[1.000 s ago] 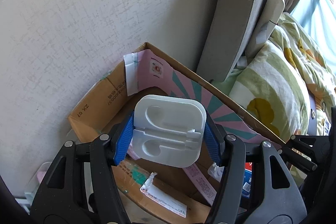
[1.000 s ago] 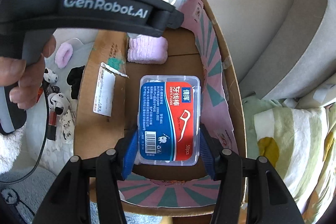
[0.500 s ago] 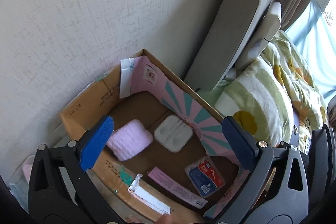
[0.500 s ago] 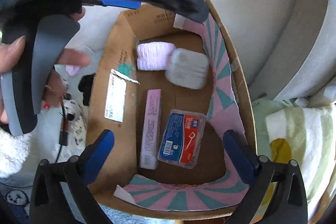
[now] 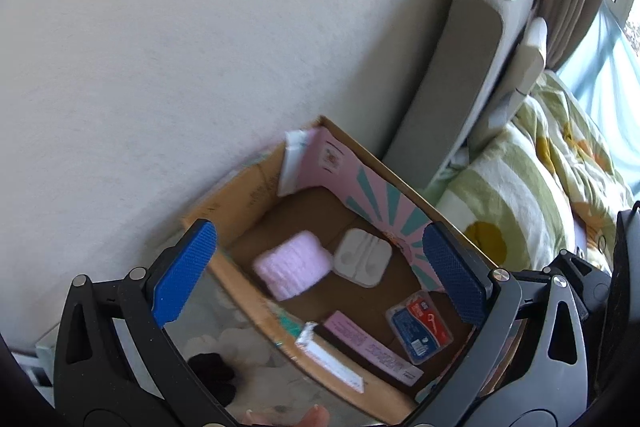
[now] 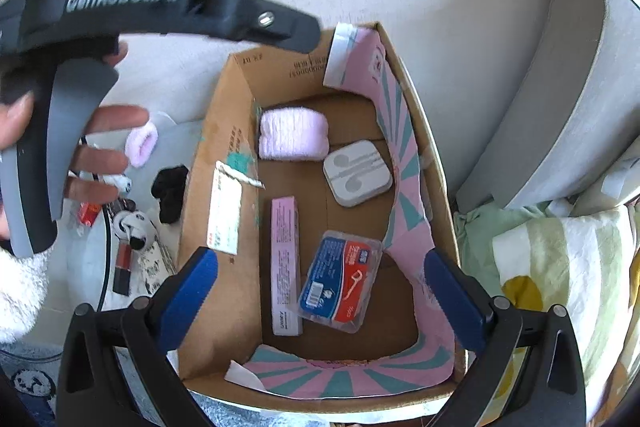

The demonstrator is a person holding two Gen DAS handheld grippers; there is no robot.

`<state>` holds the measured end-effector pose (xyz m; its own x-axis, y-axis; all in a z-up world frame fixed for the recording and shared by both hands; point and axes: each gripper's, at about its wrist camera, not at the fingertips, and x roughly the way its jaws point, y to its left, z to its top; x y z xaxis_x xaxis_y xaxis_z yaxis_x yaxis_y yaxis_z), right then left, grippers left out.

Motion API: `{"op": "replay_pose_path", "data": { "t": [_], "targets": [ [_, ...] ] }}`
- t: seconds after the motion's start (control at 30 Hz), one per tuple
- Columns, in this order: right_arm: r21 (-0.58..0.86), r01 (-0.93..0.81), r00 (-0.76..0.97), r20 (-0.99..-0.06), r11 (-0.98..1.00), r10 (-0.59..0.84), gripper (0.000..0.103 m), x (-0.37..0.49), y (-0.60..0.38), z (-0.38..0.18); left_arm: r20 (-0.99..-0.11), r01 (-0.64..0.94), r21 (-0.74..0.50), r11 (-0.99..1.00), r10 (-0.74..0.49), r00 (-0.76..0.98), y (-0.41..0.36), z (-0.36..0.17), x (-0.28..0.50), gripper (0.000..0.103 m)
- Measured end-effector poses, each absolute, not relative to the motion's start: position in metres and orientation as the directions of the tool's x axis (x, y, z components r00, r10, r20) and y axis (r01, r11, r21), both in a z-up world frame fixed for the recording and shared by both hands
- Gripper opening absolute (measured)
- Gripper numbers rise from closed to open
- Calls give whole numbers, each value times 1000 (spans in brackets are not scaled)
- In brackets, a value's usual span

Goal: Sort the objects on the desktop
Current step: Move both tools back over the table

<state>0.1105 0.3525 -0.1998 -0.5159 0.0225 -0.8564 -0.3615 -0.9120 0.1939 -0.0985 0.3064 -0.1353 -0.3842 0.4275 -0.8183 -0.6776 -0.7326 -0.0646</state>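
Both tools stood spread wide and empty above the cardboard box [image 6: 224, 155]. Below the right tool [image 6: 320, 291] lay the floss case [image 6: 340, 281], beside a pink carton [image 6: 285, 267]. The left tool [image 5: 320, 275] hung over the earphone case [image 5: 362, 259] and pink towel [image 5: 294, 269]. Small items on the bench [image 6: 100, 267] left of the box were partly hidden behind the hand [image 6: 96, 155] and hard to identify.
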Motion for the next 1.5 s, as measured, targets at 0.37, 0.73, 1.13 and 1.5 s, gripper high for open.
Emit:
{"op": "replay_pose_path", "data": {
  "t": [0.37, 0.73, 1.13, 1.5],
  "targets": [
    [157, -351, -548, -834, -923, 67, 103, 99, 339, -170, -762, -594, -97, -799, 444, -472, 215, -85, -96, 103],
    [165, -171, -629, -777, -971, -21, 103, 58, 291, -129, -738, -425, -38, -904, 312, -598, 91, -65, -72, 103],
    [153, 84, -530, -830, -985, -174, 103, 6, 210, -136, -772, -251, 76, -965, 102, -627, 7, -92, -31, 103],
    [66, 175, -368, -921, -982, -128, 103, -5, 161, -208, -897, -245, -6, -969, 113, -428, 8, -197, -12, 103]
  ]
}}
